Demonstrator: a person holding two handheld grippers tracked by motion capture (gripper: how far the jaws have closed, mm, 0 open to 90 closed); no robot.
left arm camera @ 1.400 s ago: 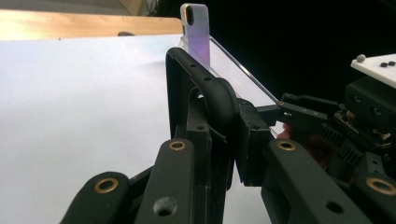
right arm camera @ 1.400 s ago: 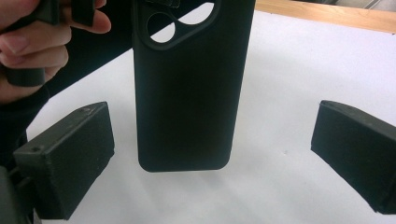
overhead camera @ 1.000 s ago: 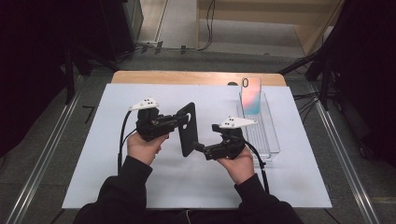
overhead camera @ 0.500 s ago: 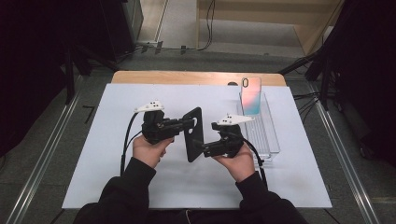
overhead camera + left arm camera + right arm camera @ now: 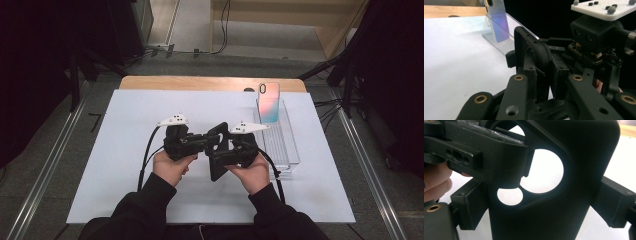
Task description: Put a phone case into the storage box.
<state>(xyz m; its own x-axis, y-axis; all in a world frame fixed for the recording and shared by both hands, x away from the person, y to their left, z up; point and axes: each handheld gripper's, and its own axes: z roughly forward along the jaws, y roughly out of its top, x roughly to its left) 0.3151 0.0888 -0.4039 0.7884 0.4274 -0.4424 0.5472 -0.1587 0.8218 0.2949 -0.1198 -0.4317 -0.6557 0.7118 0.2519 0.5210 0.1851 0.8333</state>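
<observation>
A black phone case (image 5: 219, 172) with a round camera cut-out is held above the white mat between both hands. My left gripper (image 5: 210, 141) comes in from the left and is shut on the case's rim by the cut-out; in the left gripper view its jaws (image 5: 541, 67) pinch that edge of the case (image 5: 534, 45). My right gripper (image 5: 220, 159) spans the case's width. In the right gripper view the case (image 5: 579, 157) sits between its pads (image 5: 469, 205), which touch both long sides. These jaws have just been closing on it.
A clear plastic rack (image 5: 282, 150) stands at the right of the white mat (image 5: 125, 125), with a pink-to-blue phone case (image 5: 268, 102) upright at its far end. The wooden table edge (image 5: 200, 82) runs behind. Cables trail from both grippers toward the person.
The left hand has carried the black case to the right, up against the right gripper. The right gripper's jaws have narrowed onto the case's sides.
</observation>
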